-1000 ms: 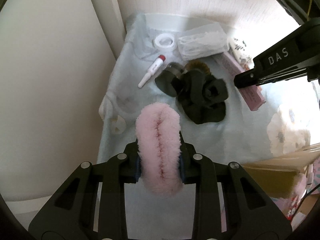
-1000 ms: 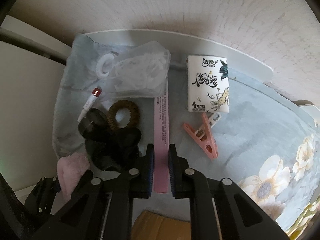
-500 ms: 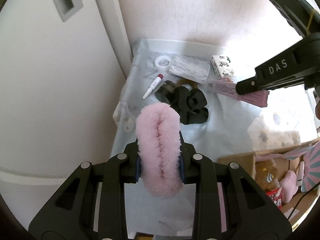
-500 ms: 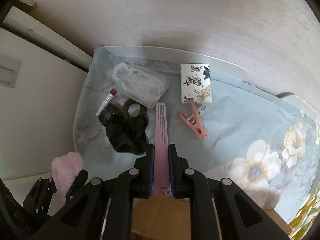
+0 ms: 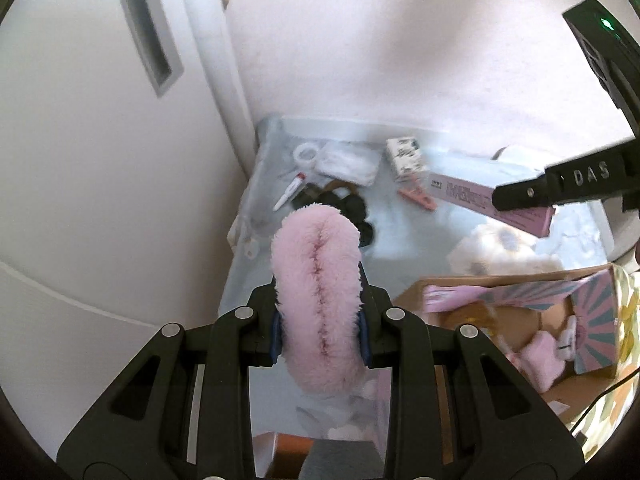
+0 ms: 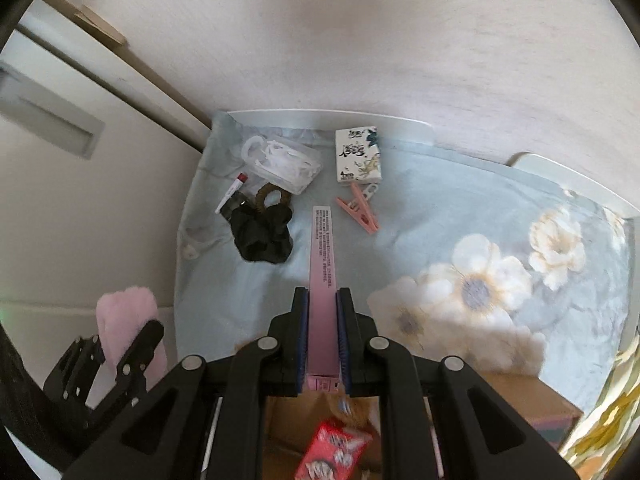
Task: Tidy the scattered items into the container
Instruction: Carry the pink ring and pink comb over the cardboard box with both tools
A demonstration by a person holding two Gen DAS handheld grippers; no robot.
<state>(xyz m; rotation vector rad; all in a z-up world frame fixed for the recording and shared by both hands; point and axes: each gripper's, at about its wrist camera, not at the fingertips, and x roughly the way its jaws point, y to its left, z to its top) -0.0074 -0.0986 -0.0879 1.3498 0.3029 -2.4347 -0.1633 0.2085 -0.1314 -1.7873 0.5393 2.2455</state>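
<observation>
My left gripper (image 5: 320,320) is shut on a fluffy pink scrunchie (image 5: 318,292) and holds it high above the bed. My right gripper (image 6: 322,320) is shut on a long pink box (image 6: 324,264); it shows at the right of the left wrist view (image 5: 488,204). The open cardboard box (image 5: 500,320) lies below, holding pink items; a red packet (image 6: 336,452) shows in it. Scattered on the bedsheet (image 6: 440,208): a black scrunchie (image 6: 262,236), a brown hair tie (image 6: 274,196), a white tube with red cap (image 6: 231,197), a clear bag of white items (image 6: 286,162), a tissue pack (image 6: 357,155), a pink clothespin (image 6: 358,212).
A white wardrobe door (image 5: 100,140) stands close on the left. The wall (image 6: 360,40) and a white bed rail (image 6: 320,114) bound the far side. The sheet has a flower print (image 6: 476,284) at the right.
Both grippers have risen and pulled back from the scattered items, carrying the pink scrunchie and the pink box. The cardboard box has come into view below them.
</observation>
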